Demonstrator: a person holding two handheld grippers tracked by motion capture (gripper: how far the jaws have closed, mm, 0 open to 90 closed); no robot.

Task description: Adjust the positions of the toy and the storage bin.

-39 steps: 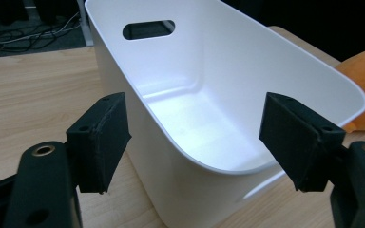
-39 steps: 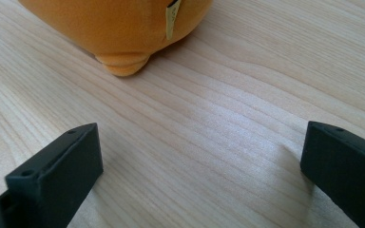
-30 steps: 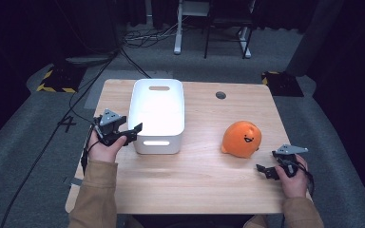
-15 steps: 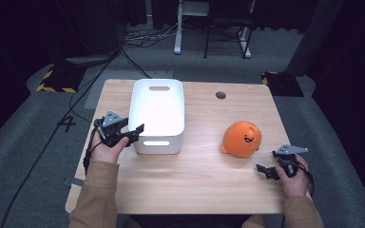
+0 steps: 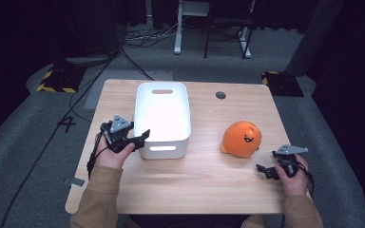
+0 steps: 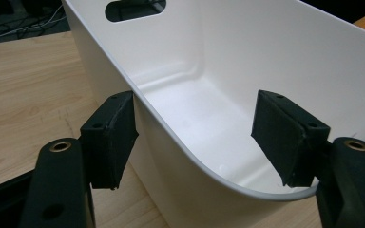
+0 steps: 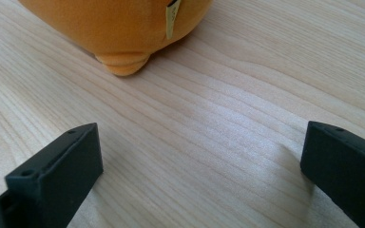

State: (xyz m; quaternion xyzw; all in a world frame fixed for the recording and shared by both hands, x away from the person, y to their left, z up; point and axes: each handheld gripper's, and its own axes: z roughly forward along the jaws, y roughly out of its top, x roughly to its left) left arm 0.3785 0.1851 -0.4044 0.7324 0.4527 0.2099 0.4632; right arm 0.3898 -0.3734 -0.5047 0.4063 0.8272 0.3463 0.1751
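- White bin sits on your pale wooden table, grey carpet and cables beyond.
- It's glossy, with handle slots.
- Left gripper straddles its near-left rim, jaws just eased apart, one pad touching outside; right gripper gapes, empty, near the orange plush, cropped in the right gripper view.

Bare table lies open along the near edge between both hands; the white bin blocks the left-centre; the orange plush toy stands just ahead of the right gripper; clear wood separates bin and toy.
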